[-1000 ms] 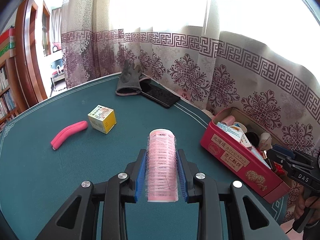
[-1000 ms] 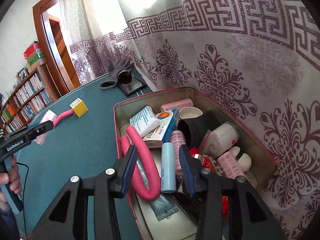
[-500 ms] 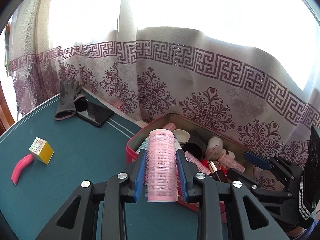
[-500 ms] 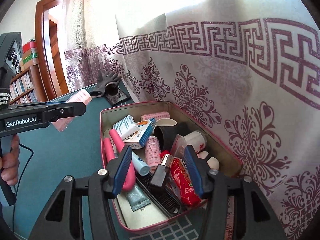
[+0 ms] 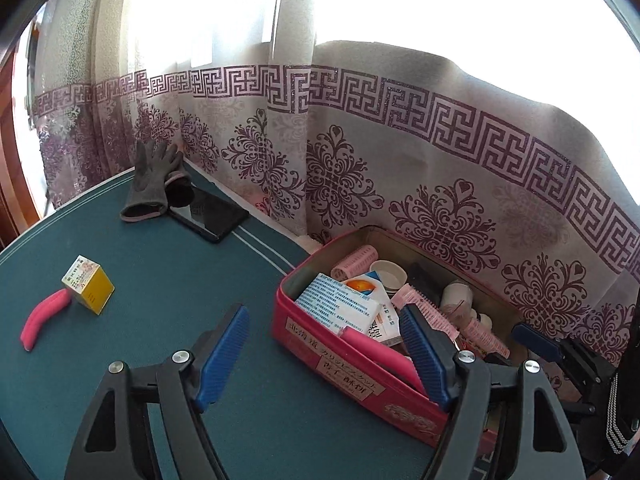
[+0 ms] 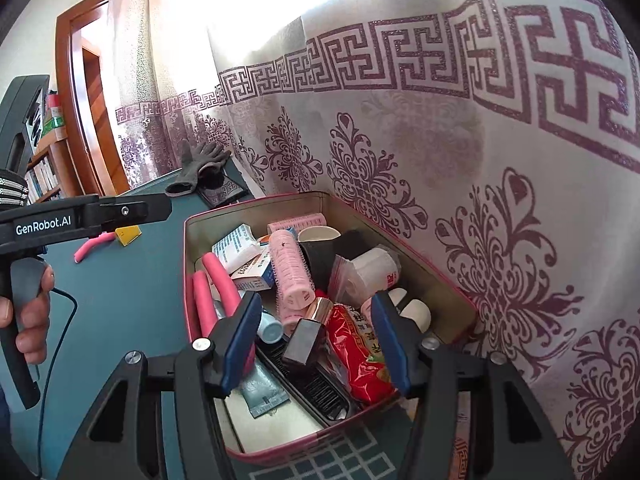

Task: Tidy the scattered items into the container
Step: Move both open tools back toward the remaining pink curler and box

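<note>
Left gripper (image 5: 324,346) opening, nothing between its jaws — pink bristly hair roller (image 6: 291,274) lies atop the clutter in the red tin box (image 5: 320,350). Light, springy; take it across the middle.

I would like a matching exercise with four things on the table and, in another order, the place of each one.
Things:
1. yellow box
2. grey glove
3. pink hair roller
4. black phone

Places:
A. inside the red tin, on top of the other items
B. beside the pink foam stick
C. flat by the curtain, next to the glove's cuff
D. far table edge, fingers against the curtain

Pairs: 1-B, 2-D, 3-A, 4-C
</note>
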A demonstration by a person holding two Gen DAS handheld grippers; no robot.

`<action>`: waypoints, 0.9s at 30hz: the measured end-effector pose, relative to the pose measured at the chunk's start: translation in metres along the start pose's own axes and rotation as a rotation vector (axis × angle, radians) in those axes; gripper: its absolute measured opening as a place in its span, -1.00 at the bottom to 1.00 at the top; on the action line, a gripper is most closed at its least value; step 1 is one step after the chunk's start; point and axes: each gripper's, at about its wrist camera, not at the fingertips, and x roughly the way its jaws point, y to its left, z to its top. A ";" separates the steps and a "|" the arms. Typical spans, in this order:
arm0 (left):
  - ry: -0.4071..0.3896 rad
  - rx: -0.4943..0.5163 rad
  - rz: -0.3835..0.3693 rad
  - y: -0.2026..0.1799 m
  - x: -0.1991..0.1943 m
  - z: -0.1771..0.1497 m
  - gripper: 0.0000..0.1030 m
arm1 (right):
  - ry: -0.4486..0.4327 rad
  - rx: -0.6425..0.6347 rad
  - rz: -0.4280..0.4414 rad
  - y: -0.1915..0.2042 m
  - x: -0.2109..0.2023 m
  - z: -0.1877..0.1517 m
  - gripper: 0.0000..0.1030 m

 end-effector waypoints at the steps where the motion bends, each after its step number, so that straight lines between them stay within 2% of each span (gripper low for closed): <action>1: 0.007 -0.007 0.011 0.004 0.000 -0.002 0.59 | -0.001 -0.001 0.004 0.002 0.000 0.000 0.20; 3: 0.009 -0.020 0.039 0.011 -0.002 -0.009 0.93 | -0.003 -0.009 0.011 0.008 0.000 0.000 0.27; 4: 0.004 -0.023 0.053 0.014 -0.004 -0.012 0.95 | -0.004 -0.015 0.012 0.011 0.000 0.000 0.32; 14: 0.032 -0.093 0.134 0.057 -0.014 -0.036 0.95 | 0.002 -0.052 0.061 0.042 0.003 0.004 0.52; 27: 0.047 -0.302 0.285 0.158 -0.040 -0.077 0.95 | 0.046 -0.162 0.214 0.118 0.022 0.005 0.59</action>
